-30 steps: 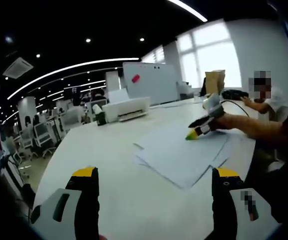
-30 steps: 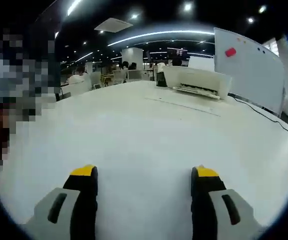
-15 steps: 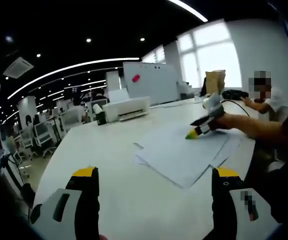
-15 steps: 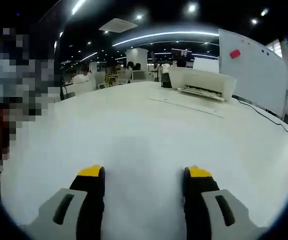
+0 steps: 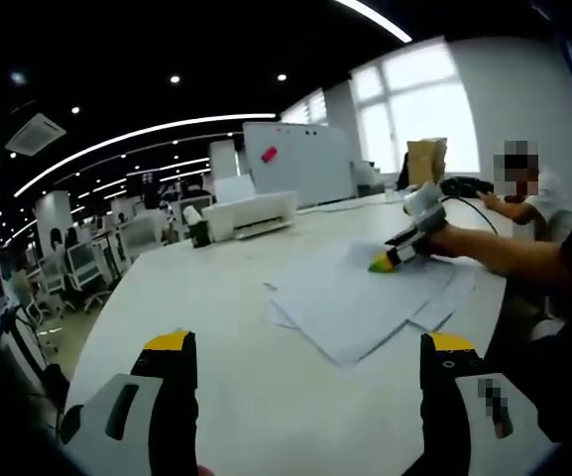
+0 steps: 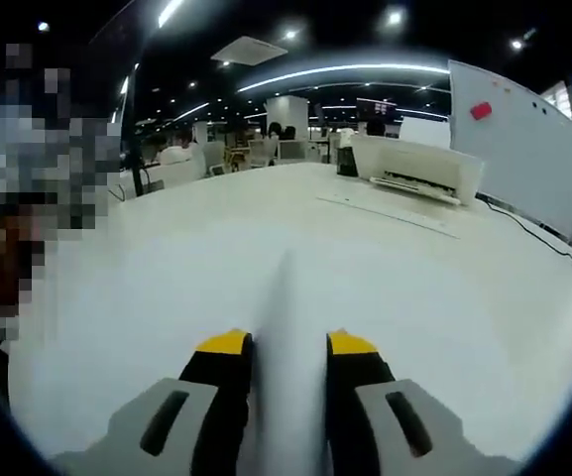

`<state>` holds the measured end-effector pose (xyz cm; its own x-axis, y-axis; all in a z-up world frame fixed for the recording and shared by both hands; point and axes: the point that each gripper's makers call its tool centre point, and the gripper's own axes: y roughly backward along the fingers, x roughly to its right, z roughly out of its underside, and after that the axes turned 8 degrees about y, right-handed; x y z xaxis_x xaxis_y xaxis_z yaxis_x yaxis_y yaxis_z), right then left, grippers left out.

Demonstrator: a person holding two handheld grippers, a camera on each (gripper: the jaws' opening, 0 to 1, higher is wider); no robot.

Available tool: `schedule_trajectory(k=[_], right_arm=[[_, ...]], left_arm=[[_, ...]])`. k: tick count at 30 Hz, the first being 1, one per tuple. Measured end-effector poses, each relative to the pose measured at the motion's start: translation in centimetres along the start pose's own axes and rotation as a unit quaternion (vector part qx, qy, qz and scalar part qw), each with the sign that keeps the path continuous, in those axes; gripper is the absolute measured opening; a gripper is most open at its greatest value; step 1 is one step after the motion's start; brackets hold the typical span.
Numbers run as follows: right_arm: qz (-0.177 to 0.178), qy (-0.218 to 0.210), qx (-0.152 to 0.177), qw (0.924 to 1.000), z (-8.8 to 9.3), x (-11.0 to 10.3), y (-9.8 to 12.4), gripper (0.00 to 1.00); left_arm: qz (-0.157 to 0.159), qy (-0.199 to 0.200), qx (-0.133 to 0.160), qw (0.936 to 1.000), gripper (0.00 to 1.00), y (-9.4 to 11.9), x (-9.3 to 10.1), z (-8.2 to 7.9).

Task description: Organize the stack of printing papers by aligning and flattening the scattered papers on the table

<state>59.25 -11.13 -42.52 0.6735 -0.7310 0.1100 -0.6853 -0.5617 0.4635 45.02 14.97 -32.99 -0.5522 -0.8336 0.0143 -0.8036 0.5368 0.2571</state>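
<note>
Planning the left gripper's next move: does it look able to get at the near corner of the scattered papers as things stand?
Probably yes. The left gripper is open, and only bare table lies between it and the papers. The right gripper pinches them at their far side.

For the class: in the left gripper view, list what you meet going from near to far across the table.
Left gripper → scattered papers → right gripper pinching a sheet → printer → whiteboard.
</note>
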Motion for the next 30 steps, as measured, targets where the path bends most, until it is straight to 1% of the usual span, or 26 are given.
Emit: schedule_trajectory(k=[2, 3, 5, 7, 13, 16, 25, 28, 30], right_arm=[[0.000, -0.007, 0.001, 1.0000, 0.0, -0.1, 0.1, 0.21], [-0.003, -0.019, 0.005, 0.9998, 0.0, 0.4, -0.1, 0.20], [-0.014, -0.049, 0.012, 0.9986, -0.1, 0.2, 0.0, 0.17], [-0.021, -0.069, 0.021, 0.9972, -0.2, 0.3, 0.0, 0.17], [-0.033, -0.107, 0.036, 0.9930, -0.3, 0.2, 0.3, 0.13], [-0.034, -0.114, 0.041, 0.9920, -0.5, 0.1, 0.4, 0.10], [-0.034, -0.116, 0.049, 0.9914, -0.9, -0.6, 0.9, 0.09], [-0.036, -0.117, 0.058, 0.9908, -1.3, -0.8, 1.2, 0.08], [-0.041, -0.116, 0.071, 0.9898, -1.8, -1.1, 1.4, 0.08]], left_arm=[[0.000, 0.000, 0.000, 1.0000, 0.95, 0.0, 0.0, 0.0], [0.000, 0.000, 0.000, 1.0000, 0.95, 0.0, -0.1, 0.0], [-0.001, 0.001, 0.000, 1.0000, 0.95, 0.1, -0.2, 0.1], [-0.001, 0.001, 0.000, 1.0000, 0.95, 0.1, -0.2, 0.1], [-0.002, 0.003, 0.000, 1.0000, 0.95, 0.1, -0.3, 0.1], [0.000, 0.002, -0.001, 1.0000, 0.96, 0.0, -0.2, 0.2], [0.000, -0.001, -0.001, 1.0000, 0.96, -0.1, -0.1, 0.1], [0.002, 0.000, -0.002, 1.0000, 0.96, -0.1, 0.1, 0.1], [0.002, -0.001, -0.002, 1.0000, 0.96, -0.1, 0.1, 0.1]])
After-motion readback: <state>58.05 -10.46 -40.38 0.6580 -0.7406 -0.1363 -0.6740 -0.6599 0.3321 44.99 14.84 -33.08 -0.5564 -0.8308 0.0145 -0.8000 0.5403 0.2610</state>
